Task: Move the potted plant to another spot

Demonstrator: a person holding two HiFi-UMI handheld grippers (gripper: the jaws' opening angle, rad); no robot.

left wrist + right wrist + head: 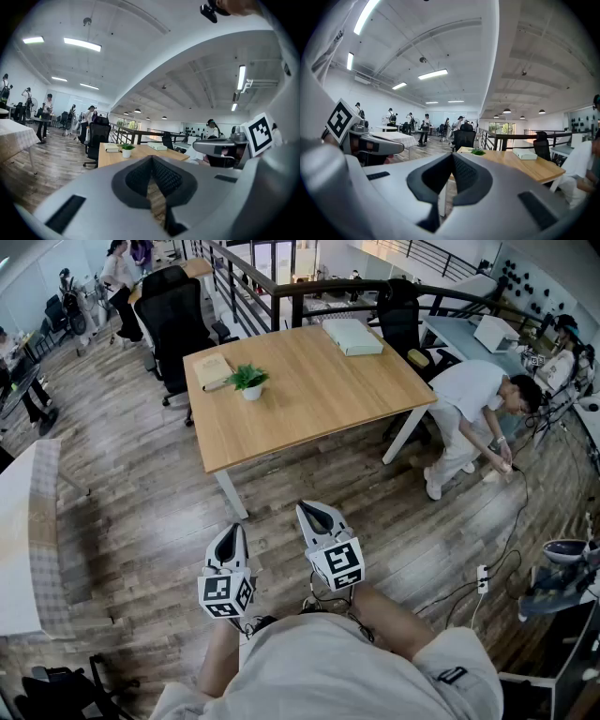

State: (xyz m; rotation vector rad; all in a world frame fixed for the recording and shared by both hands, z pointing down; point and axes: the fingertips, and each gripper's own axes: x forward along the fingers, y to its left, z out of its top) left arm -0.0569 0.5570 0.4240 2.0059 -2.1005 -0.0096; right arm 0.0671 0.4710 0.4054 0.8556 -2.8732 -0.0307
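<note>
- Fingers [138,179] on left gripper [232,532] and right gripper [314,514] are pressed together, holding nothing.
- Potted plant [249,381] stands near the bench's [328,395] left edge, well apart from both.
- Likely the approach step: next, close in and spread fingers around the pot.

This is an open-plan office on a railed upper level. It has light wooden rectangular surfaces on white legs [319,399], black wheeled office chairs [176,315], a dark metal railing [328,284], long white ceiling strip lights [82,44], grey-brown plank flooring [141,521], and several people standing about [119,277].

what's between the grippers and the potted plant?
Head view: only bare floor, then the table with its open top, between left gripper, right gripper and potted plant.
</note>
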